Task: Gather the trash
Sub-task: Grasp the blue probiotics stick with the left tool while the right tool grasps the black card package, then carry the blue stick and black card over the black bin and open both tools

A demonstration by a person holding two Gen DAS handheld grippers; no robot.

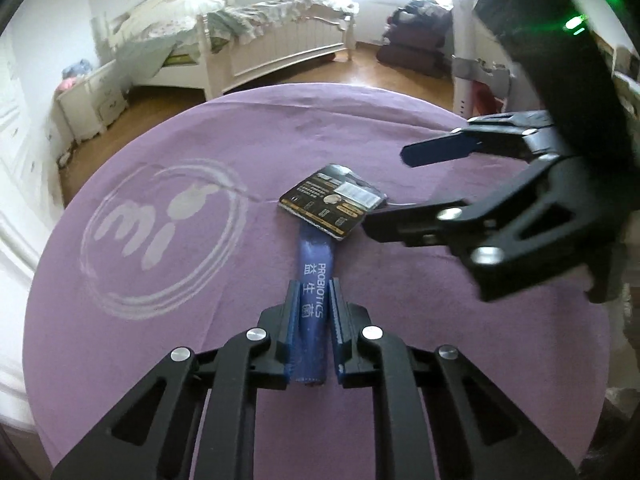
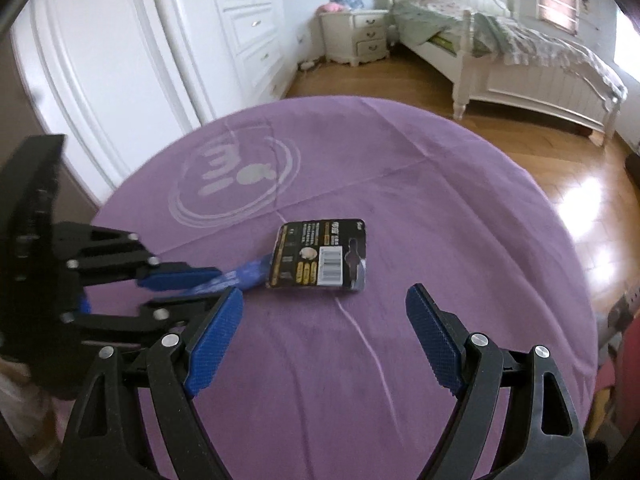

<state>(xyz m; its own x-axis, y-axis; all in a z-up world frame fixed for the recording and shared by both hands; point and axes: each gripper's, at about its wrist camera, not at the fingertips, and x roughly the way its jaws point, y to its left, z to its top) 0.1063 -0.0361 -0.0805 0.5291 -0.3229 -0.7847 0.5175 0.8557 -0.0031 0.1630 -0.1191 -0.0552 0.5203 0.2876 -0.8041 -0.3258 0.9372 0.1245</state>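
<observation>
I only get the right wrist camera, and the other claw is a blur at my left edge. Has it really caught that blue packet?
Observer: Yes. In the left wrist view the left claw is shut on the blue packet, with both pads pressing its sides.
Operator: What is the packet?
Observer: Its print reads PROBIOTICS.
Operator: Anything in the room I miss?
Observer: A dark heap, perhaps clothes, lies on the floor near the window.

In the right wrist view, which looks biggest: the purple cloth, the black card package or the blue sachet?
1. Purple tablecloth
2. Black printed card package
3. Blue probiotics sachet, partly hidden by the card and tongs, so its rank is unsure.
</observation>
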